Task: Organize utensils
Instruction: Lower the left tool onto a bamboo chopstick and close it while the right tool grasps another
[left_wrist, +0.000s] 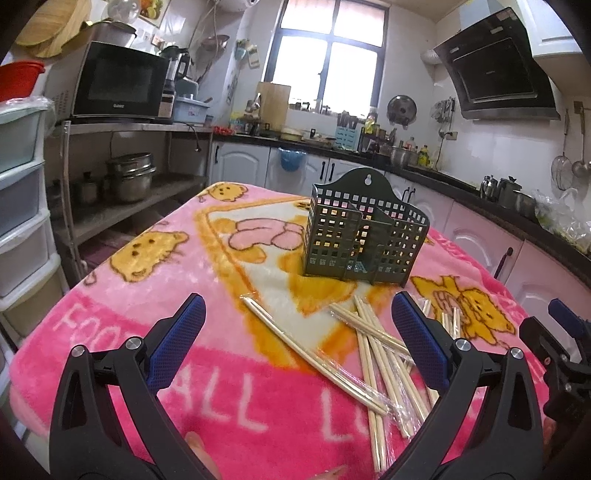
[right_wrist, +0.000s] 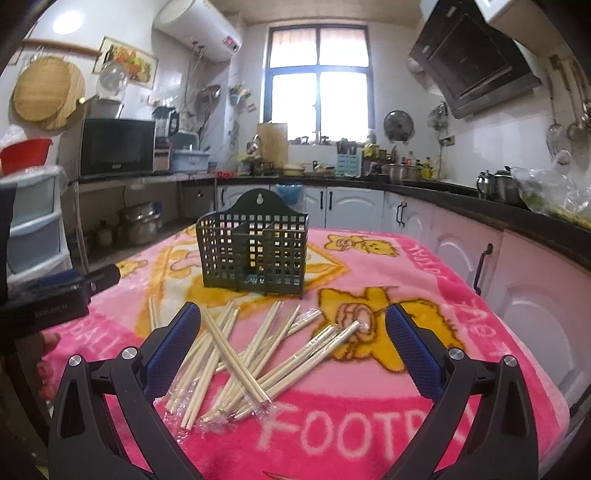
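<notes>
L wrist cam: my left tool (left_wrist: 298, 338) was released, nothing in it; chopsticks (left_wrist: 373, 343) lay scattered on the surface (left_wrist: 110, 295), just short of the empty holder (left_wrist: 364, 232). R wrist cam: right tool (right_wrist: 291, 343) likewise released, over the pile (right_wrist: 236, 354). Judged pre-grasp; next needs closing on one pair.

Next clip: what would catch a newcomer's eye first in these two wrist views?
Probably the bright pink bear-print blanket covering the table. Next, the dark green perforated utensil holder standing upright and empty near the blanket's middle, and the loose pile of wooden chopsticks, several in clear wrappers, lying in front of it. The left gripper and right gripper both hover over the pile with jaws wide open, holding nothing.
</notes>
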